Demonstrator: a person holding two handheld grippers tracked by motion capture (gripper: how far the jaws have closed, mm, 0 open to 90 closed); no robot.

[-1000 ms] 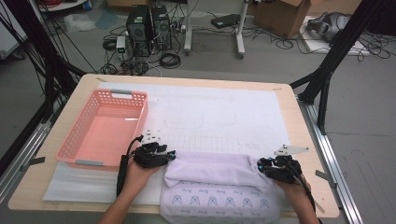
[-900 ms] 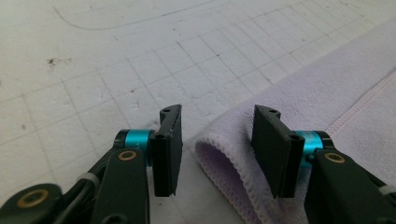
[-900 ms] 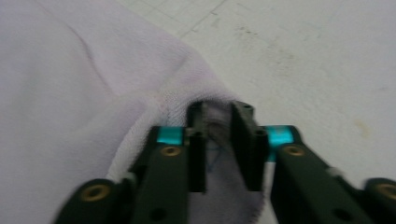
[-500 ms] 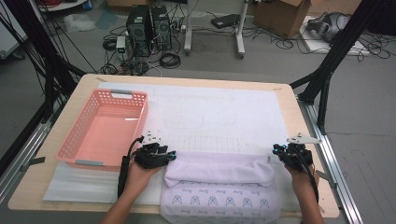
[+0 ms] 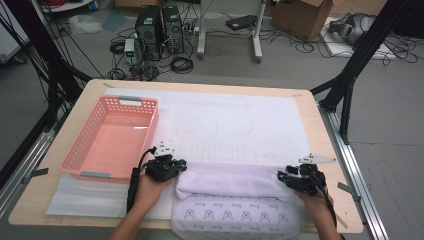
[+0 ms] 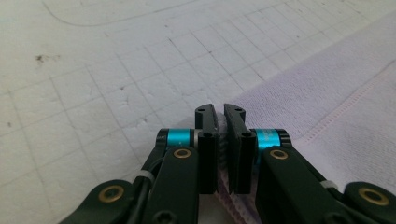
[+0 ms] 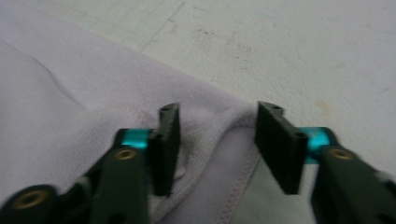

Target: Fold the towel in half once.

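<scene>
The left gripper (image 6: 219, 140) is clamped on the near left edge of the pale lilac towel (image 5: 232, 182); in the left gripper view its two black jaws stand almost together with a thin ridge of stitched hem pinched between them. Its jaws have just been closing onto that hem. The right gripper (image 7: 215, 144) stands part open over the towel's right corner: in the right gripper view the jaws have a clear gap, a rumpled fold of cloth lies between them, and the pads do not press on it. Its jaws have just been opening a little.

In the high view both grippers sit at the near edge of the table (image 5: 330, 150), the left gripper (image 5: 167, 167) at the left end of the towel and the right gripper (image 5: 297, 180) at its right end, each held in a hand coming in from the bottom. The towel is folded over on itself into a long roll-like band lying across the near side, with a patterned part spread flat just in front of it.

Beyond the towel lies a white gridded foam mat (image 5: 235, 125) covering most of the table. To the left stands a pink plastic basket (image 5: 85, 150), just beside the left gripper
</scene>
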